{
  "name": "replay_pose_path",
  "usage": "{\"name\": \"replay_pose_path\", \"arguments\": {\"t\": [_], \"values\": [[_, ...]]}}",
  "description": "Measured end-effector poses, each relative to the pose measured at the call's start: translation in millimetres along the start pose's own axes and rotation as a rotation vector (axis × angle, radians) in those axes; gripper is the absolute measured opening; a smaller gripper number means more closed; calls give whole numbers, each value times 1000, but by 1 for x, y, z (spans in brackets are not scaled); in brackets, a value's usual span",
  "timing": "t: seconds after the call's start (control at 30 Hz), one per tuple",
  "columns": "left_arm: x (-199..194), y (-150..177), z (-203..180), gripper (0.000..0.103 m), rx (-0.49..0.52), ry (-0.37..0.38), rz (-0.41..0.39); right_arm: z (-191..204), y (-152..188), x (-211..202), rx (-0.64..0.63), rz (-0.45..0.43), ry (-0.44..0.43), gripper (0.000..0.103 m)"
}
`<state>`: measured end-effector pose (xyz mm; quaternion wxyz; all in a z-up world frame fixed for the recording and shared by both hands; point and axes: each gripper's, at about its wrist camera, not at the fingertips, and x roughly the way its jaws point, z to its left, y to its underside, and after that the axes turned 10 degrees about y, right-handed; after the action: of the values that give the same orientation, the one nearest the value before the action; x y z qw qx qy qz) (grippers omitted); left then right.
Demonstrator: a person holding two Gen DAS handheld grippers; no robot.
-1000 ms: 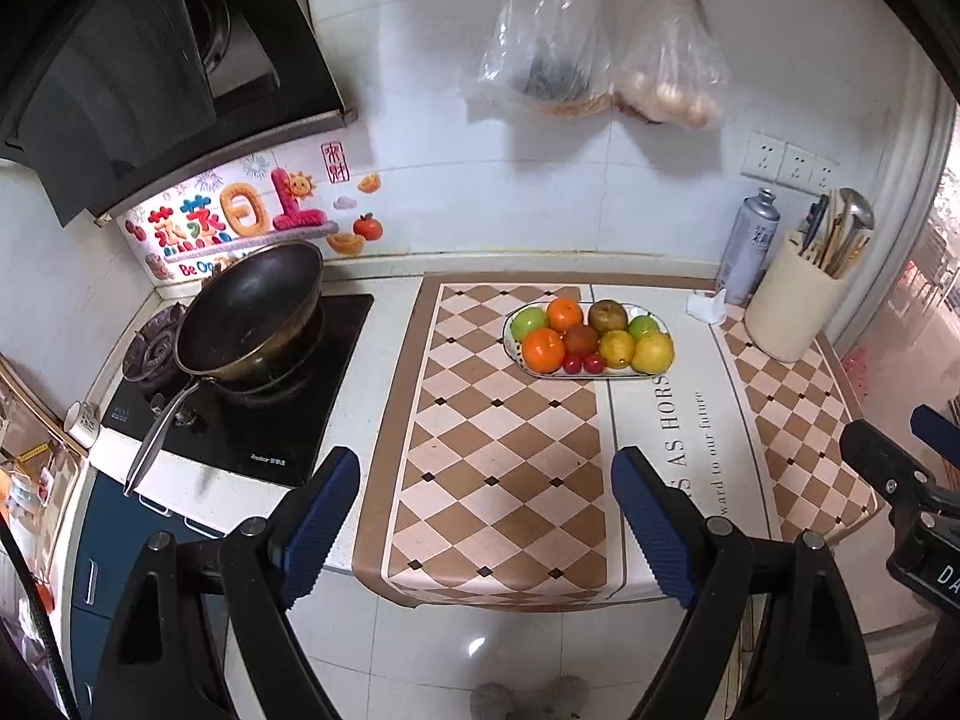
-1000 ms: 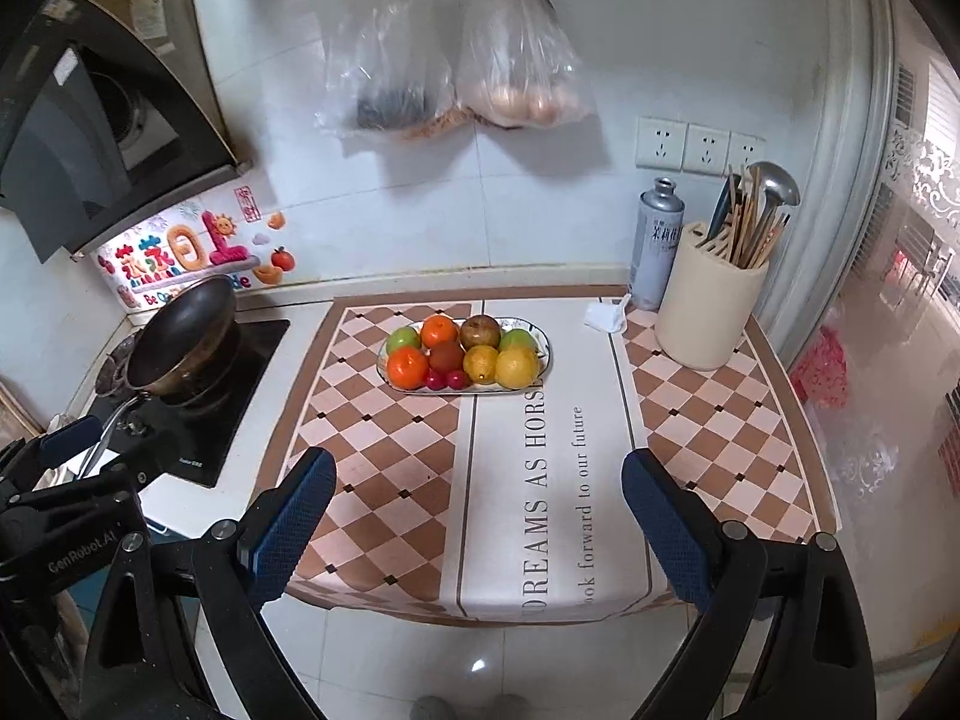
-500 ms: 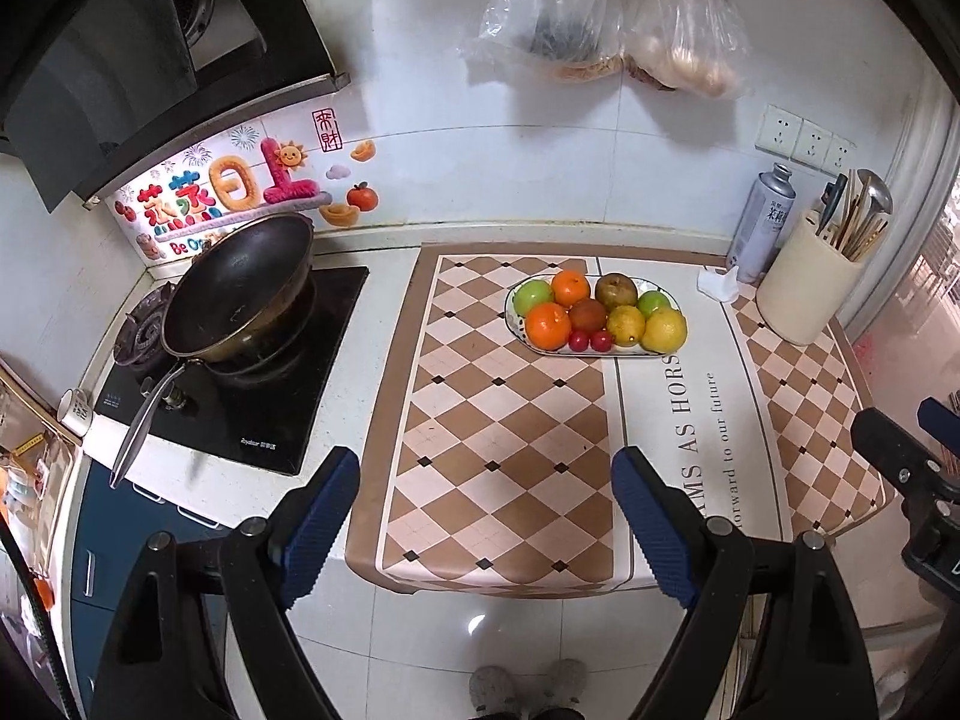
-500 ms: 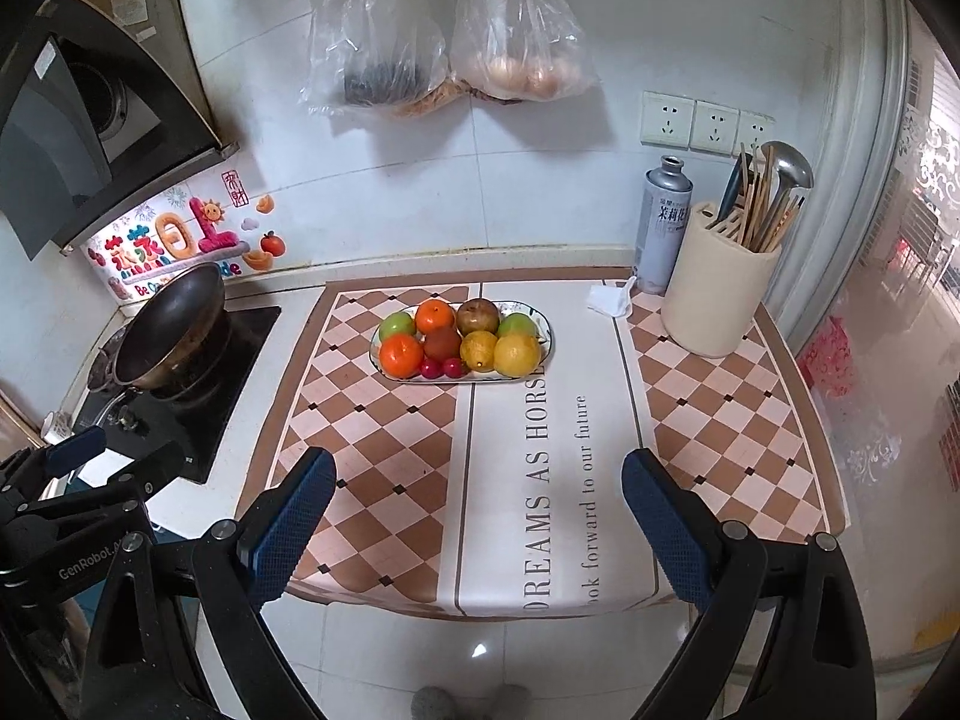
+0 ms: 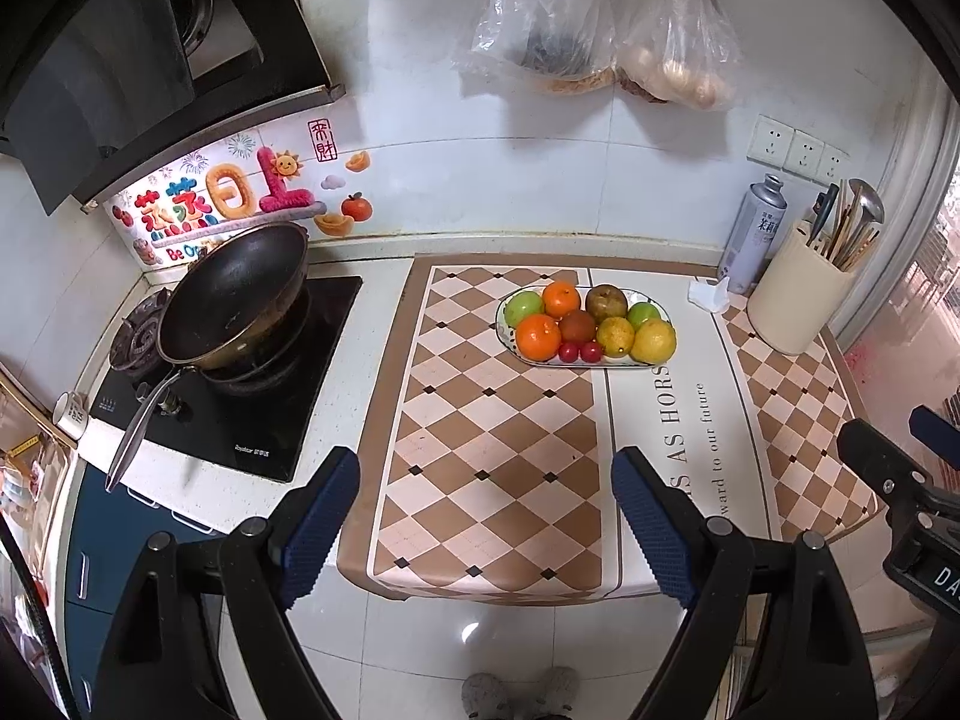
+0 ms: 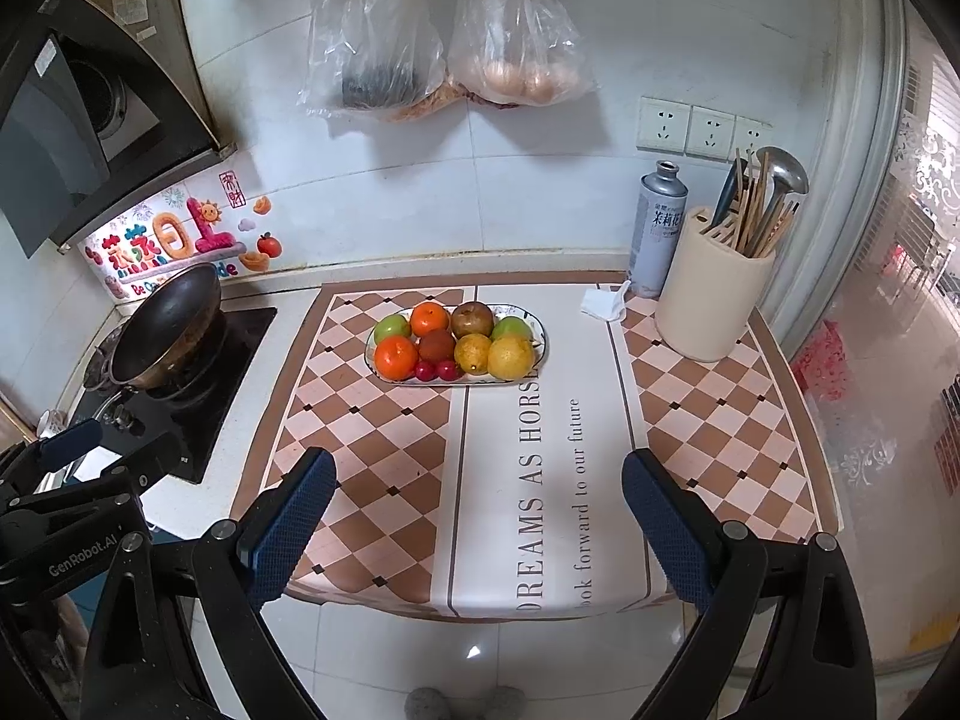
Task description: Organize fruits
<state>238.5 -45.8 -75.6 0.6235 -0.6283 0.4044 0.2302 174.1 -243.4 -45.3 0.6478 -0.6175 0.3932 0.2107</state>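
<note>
An oval plate (image 5: 600,361) (image 6: 540,354) sits toward the back of the checked counter mat (image 5: 480,450) (image 6: 384,462). It holds two oranges (image 5: 538,336) (image 6: 396,357), green apples (image 5: 521,307) (image 6: 392,328), yellow fruit (image 5: 653,340) (image 6: 510,357), a brown fruit (image 5: 606,300) (image 6: 472,319) and two small red ones (image 5: 579,351) (image 6: 436,370). My left gripper (image 5: 486,504) hangs open above the mat's front edge, well short of the plate. My right gripper (image 6: 478,507) is likewise open and empty over the front edge.
A dark wok (image 5: 237,294) rests on the stove (image 5: 234,414) at the left. A spray can (image 6: 659,228), a utensil crock (image 6: 711,294) and a crumpled white tissue (image 6: 603,304) stand at the back right. Two plastic bags (image 6: 444,42) hang on the wall.
Both views have drifted slightly, the counter and plate shifting a little in the frame. Both grippers stay open and empty; the fruit has not moved.
</note>
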Motion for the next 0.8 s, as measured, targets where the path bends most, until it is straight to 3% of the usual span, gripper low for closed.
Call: {"name": "replay_pose_path", "arguments": {"t": [0.8], "values": [[-6, 5, -7, 86, -1, 18, -1, 3, 4, -10, -17, -1, -2, 98]]}}
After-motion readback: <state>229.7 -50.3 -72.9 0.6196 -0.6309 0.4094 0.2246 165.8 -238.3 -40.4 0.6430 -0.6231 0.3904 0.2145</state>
